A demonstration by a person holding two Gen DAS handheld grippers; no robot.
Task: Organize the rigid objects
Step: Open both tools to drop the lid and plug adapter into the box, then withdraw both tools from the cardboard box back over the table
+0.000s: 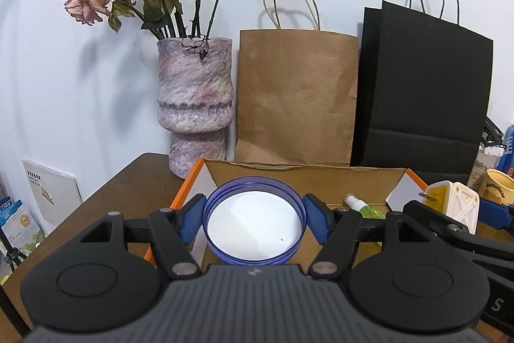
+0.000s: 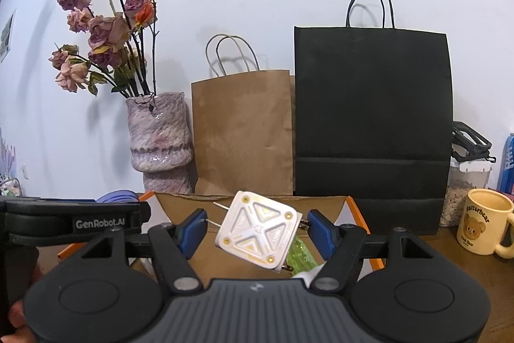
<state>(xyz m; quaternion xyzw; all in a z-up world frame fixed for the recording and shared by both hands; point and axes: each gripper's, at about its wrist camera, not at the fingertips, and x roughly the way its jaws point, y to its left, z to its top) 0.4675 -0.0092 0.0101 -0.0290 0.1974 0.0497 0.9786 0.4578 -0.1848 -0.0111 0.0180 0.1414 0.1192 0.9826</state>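
Note:
A round blue-rimmed dish [image 1: 253, 224] with a white inside sits between the blue pads of my left gripper [image 1: 255, 214], which is shut on it. It hangs over an open cardboard box with orange edges [image 1: 189, 182]. A green spray bottle [image 1: 363, 206] lies in that box. My right gripper [image 2: 257, 227] is shut on a white and yellow plug charger [image 2: 257, 230], tilted, with its prongs toward the left pad. The charger [image 1: 456, 204] also shows at the right of the left wrist view. Both grippers are side by side above the box [image 2: 353, 208].
Behind the box, against the white wall, stand a mottled pink vase of dried roses [image 1: 196, 105], a brown paper bag [image 1: 295, 102] and a black paper bag [image 1: 424, 92]. A cream bear mug [image 2: 482, 224] and a clear food jar [image 2: 462, 192] sit at the right on the brown table [image 1: 128, 182].

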